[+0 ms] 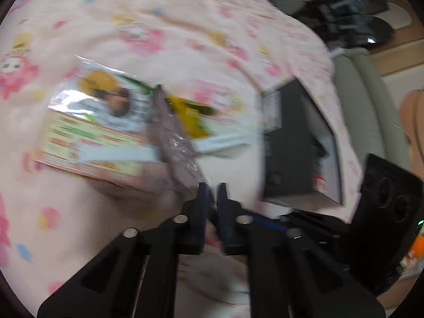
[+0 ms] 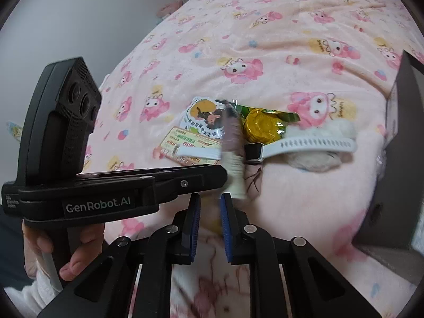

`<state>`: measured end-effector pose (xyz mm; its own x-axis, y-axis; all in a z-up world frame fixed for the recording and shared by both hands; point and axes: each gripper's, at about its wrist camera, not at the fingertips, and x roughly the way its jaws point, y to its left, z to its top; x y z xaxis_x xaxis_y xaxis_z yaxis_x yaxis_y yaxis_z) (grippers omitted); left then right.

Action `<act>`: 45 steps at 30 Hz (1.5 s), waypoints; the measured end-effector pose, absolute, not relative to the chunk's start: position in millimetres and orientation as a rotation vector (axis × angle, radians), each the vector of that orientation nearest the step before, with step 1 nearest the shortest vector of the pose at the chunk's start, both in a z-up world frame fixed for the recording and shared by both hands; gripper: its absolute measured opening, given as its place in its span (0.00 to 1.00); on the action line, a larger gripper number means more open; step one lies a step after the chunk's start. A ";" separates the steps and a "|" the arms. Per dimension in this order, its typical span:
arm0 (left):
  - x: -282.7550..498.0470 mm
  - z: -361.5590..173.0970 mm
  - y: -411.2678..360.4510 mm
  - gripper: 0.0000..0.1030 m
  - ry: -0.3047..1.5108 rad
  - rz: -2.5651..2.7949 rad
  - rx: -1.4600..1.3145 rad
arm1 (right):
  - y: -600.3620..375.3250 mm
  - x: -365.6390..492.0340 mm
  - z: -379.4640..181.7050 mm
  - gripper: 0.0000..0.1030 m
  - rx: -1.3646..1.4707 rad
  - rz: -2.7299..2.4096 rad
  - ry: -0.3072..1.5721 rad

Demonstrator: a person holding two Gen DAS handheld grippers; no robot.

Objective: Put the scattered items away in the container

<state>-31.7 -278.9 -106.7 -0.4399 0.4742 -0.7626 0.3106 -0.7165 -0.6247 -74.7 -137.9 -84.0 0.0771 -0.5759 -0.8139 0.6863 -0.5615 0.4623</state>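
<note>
One big pink cartoon-print blanket (image 2: pixel 265 39) covers everything, grey wall (image 2: pixel 66 13) behind. Dark box (image 1: pixel 299 143) sits at its right edge; snack packets (image 2: pixel 201 129) and white watch (image 2: pixel 304 144) piled nearby. Left gripper (image 1: pixel 212 185) pinches what looks like a brownish sachet (image 1: pixel 172 135); right gripper (image 2: pixel 210 198) narrow, empty.

Pink cartoon-print blanket (image 2: pixel 265 39), white watch (image 2: pixel 304 143)

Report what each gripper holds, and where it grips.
The left gripper pinches the brown packet by its near end; the right gripper holds nothing.
</note>
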 end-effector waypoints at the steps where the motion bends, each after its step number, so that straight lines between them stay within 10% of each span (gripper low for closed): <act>1: -34.0 -102.0 -269.3 0.03 -1.107 2.310 -1.599 | -132.4 -71.6 -79.9 0.12 1.386 -1.670 0.106; 7: -45.9 -92.7 -253.1 0.05 -0.991 2.445 -1.676 | -89.5 -80.1 -80.2 0.12 1.419 -1.760 0.043; 10: -41.1 -99.3 -263.5 0.23 -1.091 2.442 -1.693 | -80.5 -83.3 -88.1 0.14 1.453 -1.760 0.044; 16: -45.3 -134.6 -270.9 0.37 -1.306 2.368 -1.787 | -99.3 -90.7 -109.8 0.49 1.480 -1.775 0.141; 20: -49.3 -146.7 -283.8 0.48 -1.437 2.370 -1.791 | -119.2 -101.8 -133.8 0.49 1.522 -1.809 0.227; 32: -51.7 -152.5 -269.4 0.38 -1.453 2.277 -1.764 | -94.6 -91.2 -121.7 0.27 1.441 -1.752 0.074; 45: -61.1 -133.5 -153.7 0.37 -0.868 2.331 -1.792 | 73.1 -58.6 -104.6 0.27 1.478 -1.893 -0.008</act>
<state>-61.1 -153.7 -133.5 -0.3151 0.3881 -0.8661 0.2731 -0.8369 -0.4744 -58.6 73.1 -104.6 -0.0800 -0.5348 -0.8412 0.5276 -0.7387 0.4195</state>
